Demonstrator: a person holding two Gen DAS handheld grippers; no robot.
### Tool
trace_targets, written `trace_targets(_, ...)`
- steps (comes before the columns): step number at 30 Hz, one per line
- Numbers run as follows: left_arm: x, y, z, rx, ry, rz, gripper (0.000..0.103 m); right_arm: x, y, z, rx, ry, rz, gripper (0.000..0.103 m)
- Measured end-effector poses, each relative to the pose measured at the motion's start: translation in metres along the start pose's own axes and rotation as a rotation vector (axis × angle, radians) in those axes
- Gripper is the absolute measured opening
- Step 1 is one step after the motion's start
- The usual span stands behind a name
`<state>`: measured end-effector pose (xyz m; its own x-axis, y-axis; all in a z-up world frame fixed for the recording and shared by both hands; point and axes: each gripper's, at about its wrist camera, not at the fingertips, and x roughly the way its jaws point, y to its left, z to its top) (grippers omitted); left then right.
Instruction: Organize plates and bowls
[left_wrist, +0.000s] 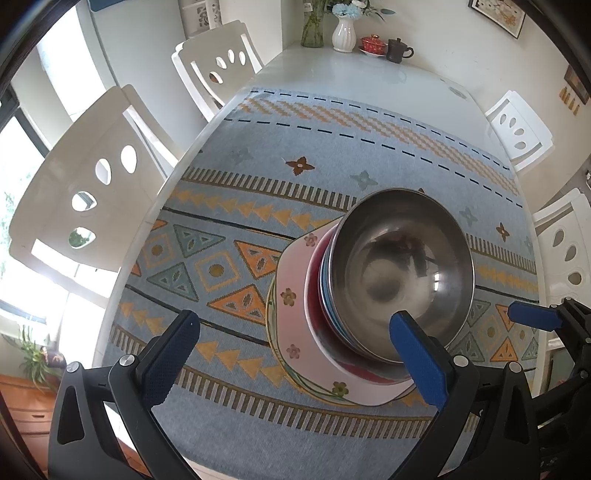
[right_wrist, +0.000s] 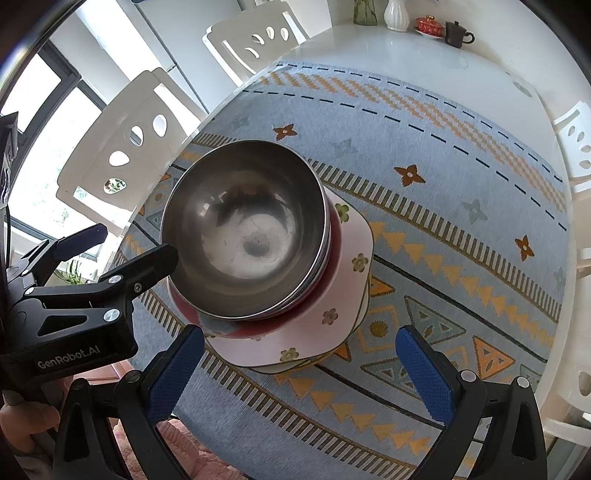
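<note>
A steel bowl (left_wrist: 399, 273) (right_wrist: 247, 229) tops a stack on the table: under it come a blue dish (left_wrist: 327, 295), a red bowl (left_wrist: 314, 280) (right_wrist: 334, 243), a pink square plate with flowers (left_wrist: 291, 317) (right_wrist: 347, 280) and a green-rimmed plate (left_wrist: 271, 332) at the bottom. My left gripper (left_wrist: 295, 321) (right_wrist: 135, 243) is open; its right fingertip hangs by the steel bowl's near rim, and I cannot tell if it touches. My right gripper (right_wrist: 299, 332) is open just short of the stack, holding nothing. One of its blue fingers (left_wrist: 532, 318) shows right of the bowl.
A blue patterned cloth (left_wrist: 332, 155) (right_wrist: 461, 206) covers the white table. White chairs (left_wrist: 85, 192) (right_wrist: 122, 147) stand along both sides. At the far end stand a white vase (left_wrist: 343, 35), a red lidded cup (left_wrist: 373, 42) and a dark mug (left_wrist: 397, 50). A hand (right_wrist: 22, 424) holds the left gripper.
</note>
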<state>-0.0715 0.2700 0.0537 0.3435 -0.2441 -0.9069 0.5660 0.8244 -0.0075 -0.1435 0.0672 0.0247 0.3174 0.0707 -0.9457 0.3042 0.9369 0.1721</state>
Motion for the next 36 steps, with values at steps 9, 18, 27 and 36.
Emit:
trace_targets(9,0.0008,-0.0001,0.0007,-0.001,0.001,-0.003,0.102,0.0003,0.0007,0.0008,0.001,-0.001,-0.003,0.103)
trace_targets(18,0.0022,-0.0003,0.0015,0.003,0.006,-0.005,0.102,0.0005,0.0004,0.0008,0.003,-0.001,-0.007,0.103)
trace_targets(27,0.0039,-0.0016,0.0028,0.033,0.015,0.018,0.102,-0.0001,0.0007,0.0005,0.008,-0.001,-0.013,0.103)
trace_targets(36,-0.0006,0.0008,0.0014,0.043,-0.005,-0.024,0.102,-0.0007,0.0024,-0.0017,0.021,0.000,-0.016,0.103)
